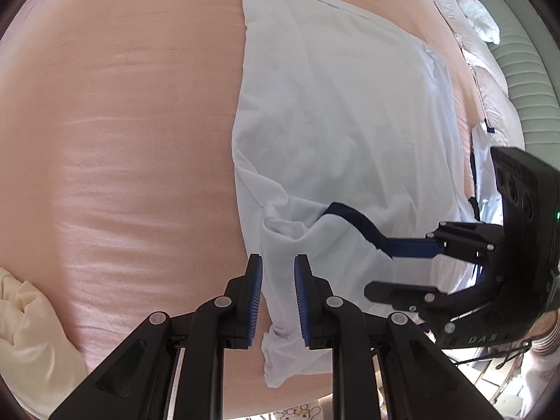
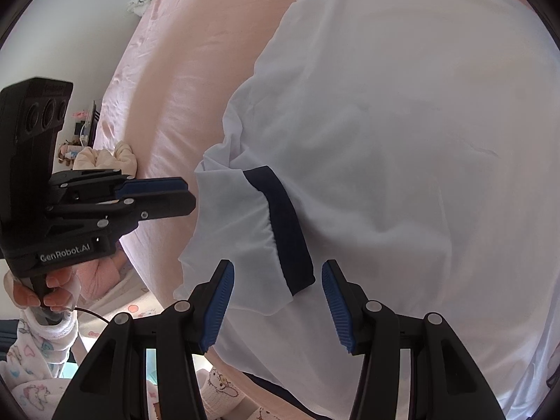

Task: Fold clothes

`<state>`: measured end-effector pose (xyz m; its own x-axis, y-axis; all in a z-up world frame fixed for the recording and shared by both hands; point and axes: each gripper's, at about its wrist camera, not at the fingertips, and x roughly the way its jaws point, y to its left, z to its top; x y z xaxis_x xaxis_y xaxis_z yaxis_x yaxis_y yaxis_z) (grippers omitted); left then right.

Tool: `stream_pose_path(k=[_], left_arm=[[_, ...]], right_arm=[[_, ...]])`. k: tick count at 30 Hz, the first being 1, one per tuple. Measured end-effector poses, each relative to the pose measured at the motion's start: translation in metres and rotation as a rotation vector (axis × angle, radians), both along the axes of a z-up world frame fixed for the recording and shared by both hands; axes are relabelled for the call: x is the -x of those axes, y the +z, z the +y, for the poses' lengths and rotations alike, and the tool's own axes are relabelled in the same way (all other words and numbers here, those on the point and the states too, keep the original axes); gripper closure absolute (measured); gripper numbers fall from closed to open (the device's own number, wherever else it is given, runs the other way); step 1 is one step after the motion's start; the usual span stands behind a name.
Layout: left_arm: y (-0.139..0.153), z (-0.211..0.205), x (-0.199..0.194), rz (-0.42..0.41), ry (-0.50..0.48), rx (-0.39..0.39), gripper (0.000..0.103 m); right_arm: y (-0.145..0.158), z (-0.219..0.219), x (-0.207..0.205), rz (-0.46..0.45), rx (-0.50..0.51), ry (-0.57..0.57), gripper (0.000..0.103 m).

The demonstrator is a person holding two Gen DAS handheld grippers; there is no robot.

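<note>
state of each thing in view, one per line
white shirt: spread flat on pink bedsheet
navy-cuffed sleeve: folded onto shirt, ungripped
left gripper: fingers nearly shut, empty
right gripper: fingers apart, straddling cuff
cream cloth: crumpled at bed edge

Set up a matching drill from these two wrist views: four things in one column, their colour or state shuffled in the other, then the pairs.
Things
1. cuff band on the white shirt's sleeve
2. bedsheet
3. left gripper
4. right gripper

Colour or state
A. pink
B. open, the sleeve end between its fingers
C. navy
D. shut, holding nothing, over bare sheet beside the shirt

Pairs: 1-C, 2-A, 3-D, 4-B
</note>
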<state>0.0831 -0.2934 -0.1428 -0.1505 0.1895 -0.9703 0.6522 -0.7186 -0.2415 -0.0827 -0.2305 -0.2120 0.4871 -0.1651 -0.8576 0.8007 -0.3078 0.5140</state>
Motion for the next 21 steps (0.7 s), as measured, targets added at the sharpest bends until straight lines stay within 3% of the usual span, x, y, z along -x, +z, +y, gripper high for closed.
stream_pose_path(k=[7,11,16,19,21], left_arm=[[0.007,-0.015,0.020,-0.035,0.016,-0.002,0.086],[-0.003,-0.027,0.026,-0.044,0.058,-0.063,0.086],[-0.009,-0.051,0.038,-0.088,0.061,-0.057,0.086],[-0.016,-0.054,0.040,-0.123,0.070,-0.101,0.086],[-0.022,-0.055,0.043,-0.127,0.080,-0.121,0.080]], right_arm=[[-0.003,-0.003,-0.013,0.085,-0.012,0.069,0.051],[-0.001,-0.004,-0.018,0.117,0.007,0.082,0.051],[0.001,-0.008,-0.025,0.159,0.011,0.117,0.051],[-0.001,-0.010,-0.028,0.170,0.000,0.123,0.051],[-0.003,-0.010,-0.029,0.165,-0.004,0.126,0.051]])
